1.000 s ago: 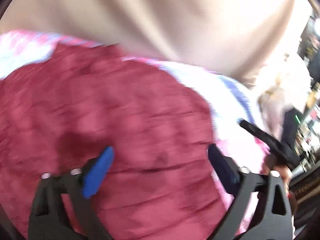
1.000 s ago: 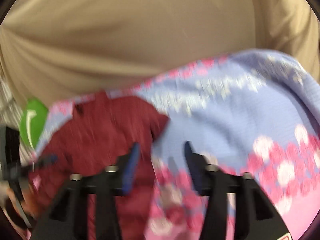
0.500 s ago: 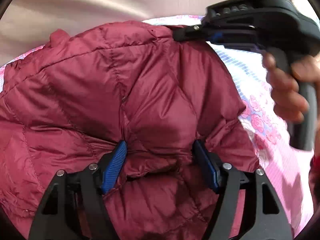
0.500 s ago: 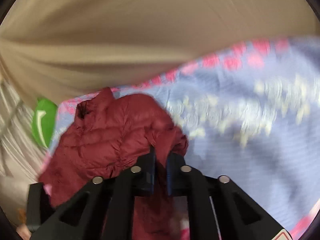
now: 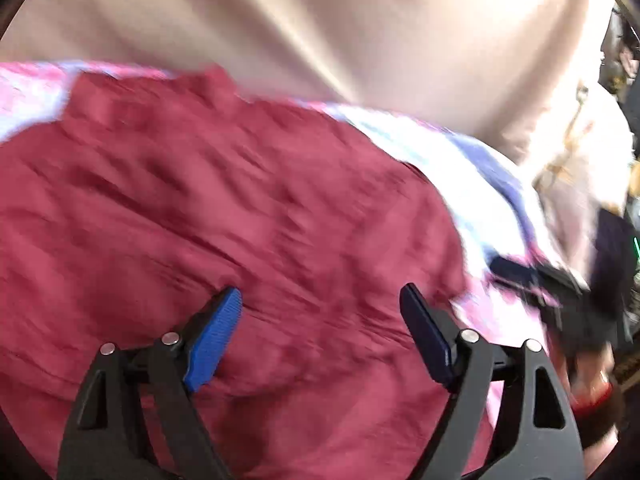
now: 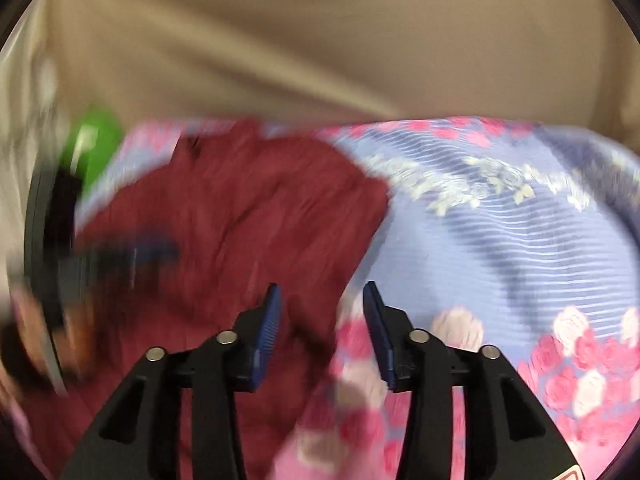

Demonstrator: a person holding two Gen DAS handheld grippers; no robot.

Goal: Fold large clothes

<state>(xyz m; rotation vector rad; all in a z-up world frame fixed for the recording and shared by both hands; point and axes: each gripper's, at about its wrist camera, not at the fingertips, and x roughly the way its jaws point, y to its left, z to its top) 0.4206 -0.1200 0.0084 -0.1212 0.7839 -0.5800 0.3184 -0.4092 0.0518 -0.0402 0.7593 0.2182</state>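
Observation:
A dark red quilted jacket (image 5: 240, 208) lies spread on a floral pink and blue bedsheet (image 5: 472, 160). My left gripper (image 5: 320, 324) is open and empty just above the jacket's middle. My right gripper (image 6: 320, 316) is open and empty over the jacket's right edge (image 6: 260, 216), where it meets the sheet (image 6: 500, 240). The right gripper also shows blurred at the right of the left wrist view (image 5: 552, 292). The left gripper shows blurred at the left of the right wrist view (image 6: 80, 256). Both views are motion-blurred.
A beige curtain (image 5: 320, 20) hangs behind the bed, also seen in the right wrist view (image 6: 320, 40). A green object (image 6: 94, 148) sits at the far left beyond the sheet. Cluttered furniture (image 5: 616, 120) stands at the right edge.
Half a second ago my right gripper was shut on the jacket's edge and the left pressed into it. Both have let go and pulled back; the jacket lies flatter.

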